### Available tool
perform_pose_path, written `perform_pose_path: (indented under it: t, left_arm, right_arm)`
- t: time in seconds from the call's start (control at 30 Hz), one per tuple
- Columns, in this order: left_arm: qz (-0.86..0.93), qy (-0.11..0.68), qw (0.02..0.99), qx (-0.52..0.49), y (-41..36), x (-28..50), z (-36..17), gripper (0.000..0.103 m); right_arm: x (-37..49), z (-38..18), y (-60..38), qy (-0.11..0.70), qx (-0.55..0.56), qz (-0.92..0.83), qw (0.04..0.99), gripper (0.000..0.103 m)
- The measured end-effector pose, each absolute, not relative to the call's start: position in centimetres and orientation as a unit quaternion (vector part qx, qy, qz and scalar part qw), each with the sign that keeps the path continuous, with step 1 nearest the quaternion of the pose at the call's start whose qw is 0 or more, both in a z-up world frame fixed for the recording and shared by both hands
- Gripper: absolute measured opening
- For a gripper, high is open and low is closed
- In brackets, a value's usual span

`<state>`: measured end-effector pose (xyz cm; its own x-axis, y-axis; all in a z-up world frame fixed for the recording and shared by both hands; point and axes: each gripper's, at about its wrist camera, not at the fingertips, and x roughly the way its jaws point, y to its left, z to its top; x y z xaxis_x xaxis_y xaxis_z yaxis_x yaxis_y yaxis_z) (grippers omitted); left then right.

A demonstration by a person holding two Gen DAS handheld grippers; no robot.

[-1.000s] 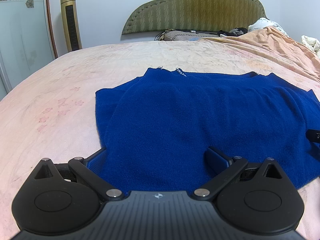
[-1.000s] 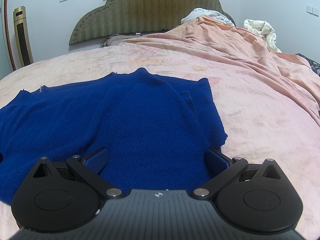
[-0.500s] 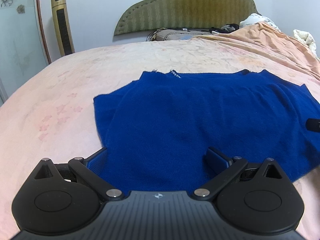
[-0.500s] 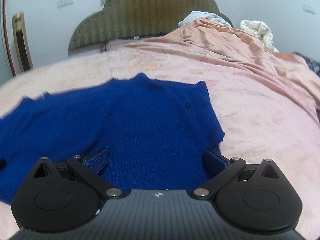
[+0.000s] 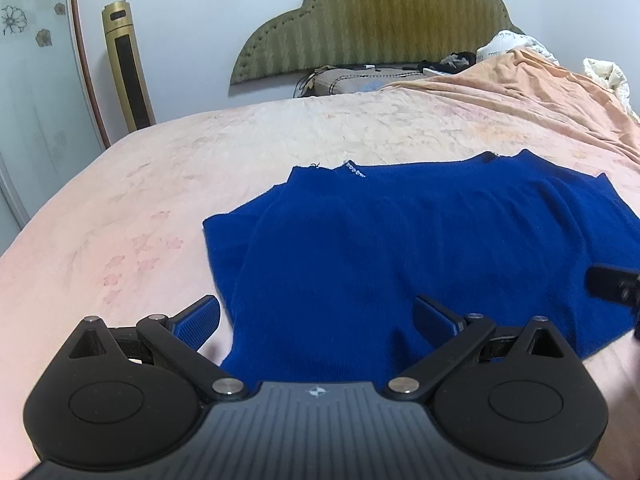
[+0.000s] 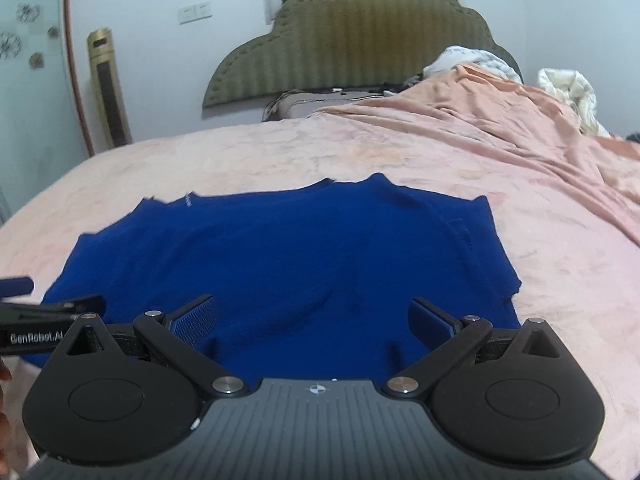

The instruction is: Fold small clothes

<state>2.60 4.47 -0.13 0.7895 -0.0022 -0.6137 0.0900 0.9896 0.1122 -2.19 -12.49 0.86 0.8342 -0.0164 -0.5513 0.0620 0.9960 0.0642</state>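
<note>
blue sweater (image 5: 400, 248) flat on pink bedsheet (image 5: 160, 200), headboard (image 5: 372, 20) beyond.

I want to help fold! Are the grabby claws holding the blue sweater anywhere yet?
No. Both the left gripper and right gripper are open over the blue sweater, gripping nothing.

Blue sweater (image 5: 420, 248) between and ahead of jaws looked soft, fuzzy knit, matt. Pink bedsheet (image 5: 168, 200) under it was smooth cloth, faded floral print. Left gripper (image 5: 318, 318) matt black plastic, ribbed body, shiny metal pins, textured blue pads (image 5: 198, 322). Right gripper (image 6: 314, 318) same deal. Headboard (image 6: 348, 40) beyond was quilted olive fabric.
</note>
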Motion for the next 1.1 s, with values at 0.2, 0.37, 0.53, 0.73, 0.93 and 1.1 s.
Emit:
perform_pose_path:
  t: [0.2,0.37,0.53,0.73,0.93,1.1]
  left_arm:
    - [-0.025,0.330,0.941,0.070,4.9,2.2,0.0,0.103]
    - [-0.027,0.335,0.939,0.071,5.3,2.0,-0.1,0.103]
    - [-0.025,0.338,0.938,0.070,5.8,2.0,-0.1,0.103]
    - [-0.020,0.341,0.938,0.063,6.3,2.1,0.0,0.103]
    - [-0.018,0.349,0.935,0.057,6.7,2.3,0.1,0.103]
    - [-0.015,0.350,0.935,0.062,6.8,2.3,0.2,0.103]
  right_arm:
    - [-2.7,0.7,-10.9,0.304,0.014,-0.012,0.953,0.103]
    - [-3.5,0.5,-10.4,0.310,-0.005,-0.007,0.951,0.103]
    - [-3.8,0.3,-10.0,0.317,-0.019,-0.008,0.948,0.103]
    - [-4.2,0.8,-9.2,0.308,-0.034,0.005,0.951,0.102]
    - [-4.5,1.4,-8.6,0.291,-0.036,0.008,0.956,0.102]
    - [-4.7,1.6,-8.3,0.288,-0.034,0.010,0.957,0.102]
